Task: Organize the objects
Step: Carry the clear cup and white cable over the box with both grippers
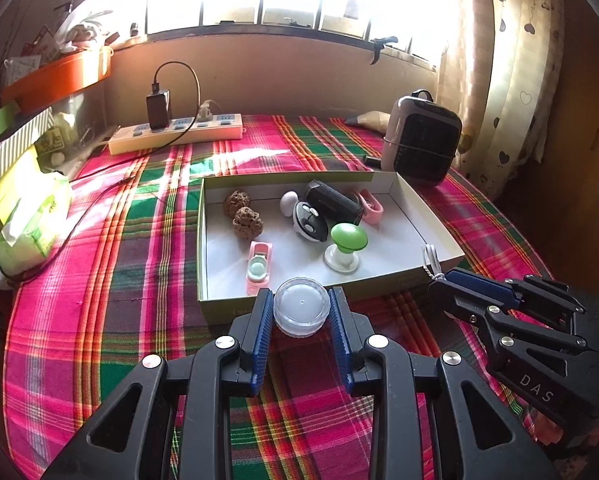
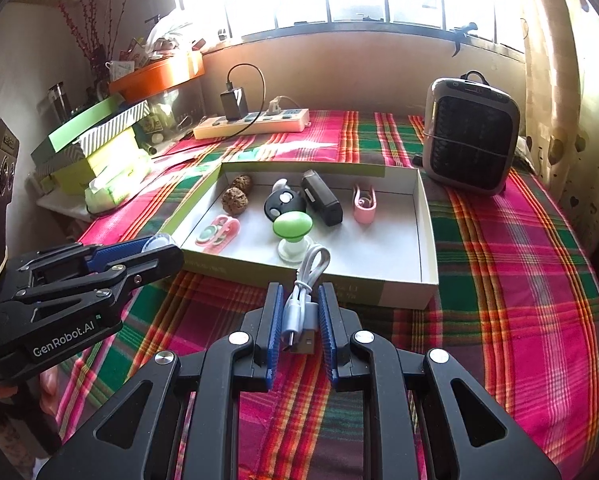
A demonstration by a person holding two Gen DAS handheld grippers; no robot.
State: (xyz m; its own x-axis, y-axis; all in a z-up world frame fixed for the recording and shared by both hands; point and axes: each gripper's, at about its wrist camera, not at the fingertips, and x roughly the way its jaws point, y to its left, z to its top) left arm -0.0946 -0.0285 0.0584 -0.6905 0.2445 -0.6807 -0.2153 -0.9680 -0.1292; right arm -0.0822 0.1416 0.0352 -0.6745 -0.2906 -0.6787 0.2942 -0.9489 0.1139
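Note:
My left gripper (image 1: 301, 306) is shut on a small clear round jar (image 1: 301, 310) with a white lid, held just in front of the near edge of a shallow white cardboard box (image 1: 415, 204). My right gripper (image 2: 298, 306) is shut on a coiled white USB cable (image 2: 305, 280), also just short of the box's near wall (image 2: 395, 294). The box holds two brown walnuts (image 1: 241, 212), a green-topped knob (image 1: 348, 240), a black case (image 1: 333, 202), a black and white fob (image 1: 309, 222), a pink clip (image 1: 369, 204) and a pink holder (image 1: 258, 266).
A grey heater (image 2: 471, 136) stands behind the box at the right. A white power strip (image 1: 175, 132) with a charger lies at the back. Stacked boxes and a tissue pack (image 1: 31, 228) crowd the left edge. A plaid cloth (image 2: 519, 280) covers the table.

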